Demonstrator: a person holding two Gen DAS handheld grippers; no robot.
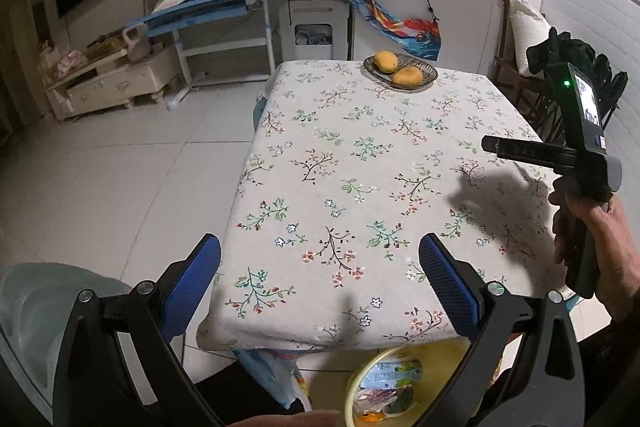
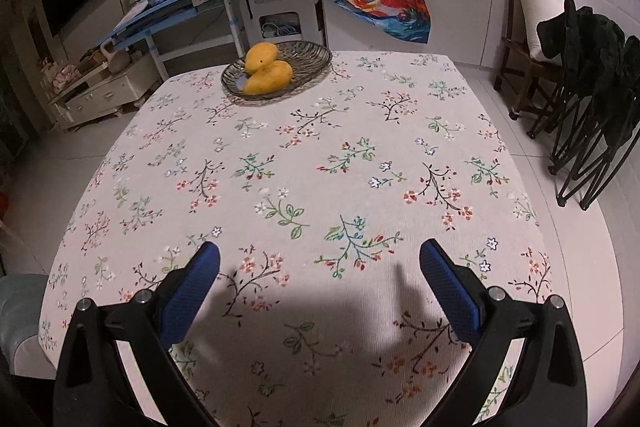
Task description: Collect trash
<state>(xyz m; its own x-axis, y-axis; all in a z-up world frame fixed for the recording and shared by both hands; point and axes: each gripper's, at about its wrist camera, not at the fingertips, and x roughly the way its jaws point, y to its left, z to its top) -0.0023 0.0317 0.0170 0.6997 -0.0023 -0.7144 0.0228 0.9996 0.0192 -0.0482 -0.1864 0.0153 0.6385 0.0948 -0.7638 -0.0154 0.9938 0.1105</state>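
A yellow bin (image 1: 432,359) stands on the floor below the table's near edge and holds several wrappers (image 1: 390,383). My left gripper (image 1: 320,263) is open and empty above the near edge of the floral tablecloth (image 1: 360,167). My right gripper (image 2: 320,263) is open and empty, low over the cloth (image 2: 304,155). The right gripper's body (image 1: 580,147), held in a hand, shows at the right of the left wrist view. No loose trash shows on the table top.
A glass dish (image 2: 304,61) with two mangoes (image 2: 266,71) sits at the table's far end; it also shows in the left wrist view (image 1: 424,69). A blue desk (image 1: 208,7) stands beyond. Folding chairs with dark clothes (image 2: 592,75) stand at the right.
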